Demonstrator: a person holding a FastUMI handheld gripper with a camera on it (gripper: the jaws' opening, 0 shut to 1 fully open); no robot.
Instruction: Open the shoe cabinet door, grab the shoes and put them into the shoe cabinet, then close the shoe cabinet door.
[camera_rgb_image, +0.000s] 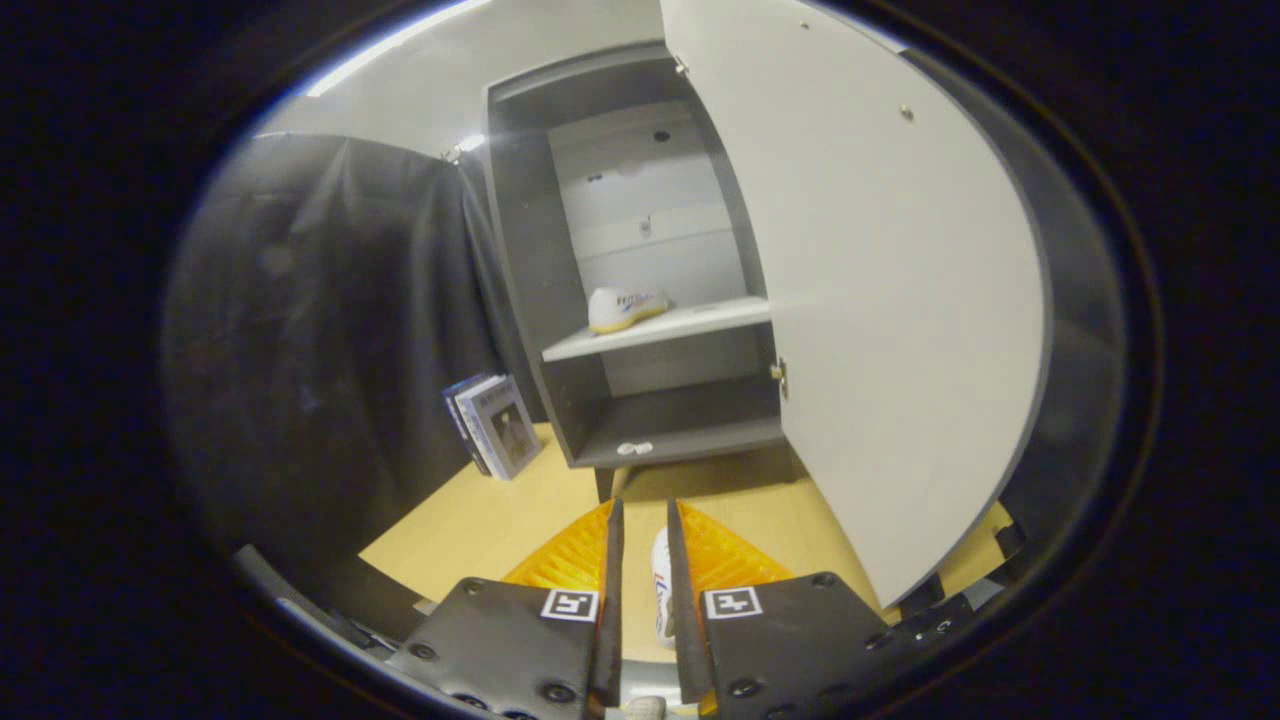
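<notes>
You had one shoe (662, 585) caught in the gripper (642, 530) — a white shoe, seen as a narrow sliver between the two fingers, which were drawn close together with both inner faces against it. Only that strip of it showed, so its toe and heel direction could not be told.

A second white shoe (625, 308), with a yellowish sole, sat on the left part of the pale middle shelf (690, 325) inside the shoe cabinet (520, 250), well beyond your fingertips. The compartment under that shelf held nothing but a small white scrap (634, 448) at the front lip of the bottom board.

The cabinet door (890, 290) stood swung wide to the right, its pale inner face turned toward you and its lower corner reaching down close beside the right finger. A brass hinge (779, 375) showed on its inner edge, level with the lower compartment.

The cabinet stood on a light wooden table top (480, 520), raised a little on a dark foot. To its left some books (495, 425) leaned against the dark cloth wall (330, 330). Between the books and your fingers the wood lay open; straight ahead the path to the cabinet mouth was free, bounded on the right by the door's edge.
</notes>
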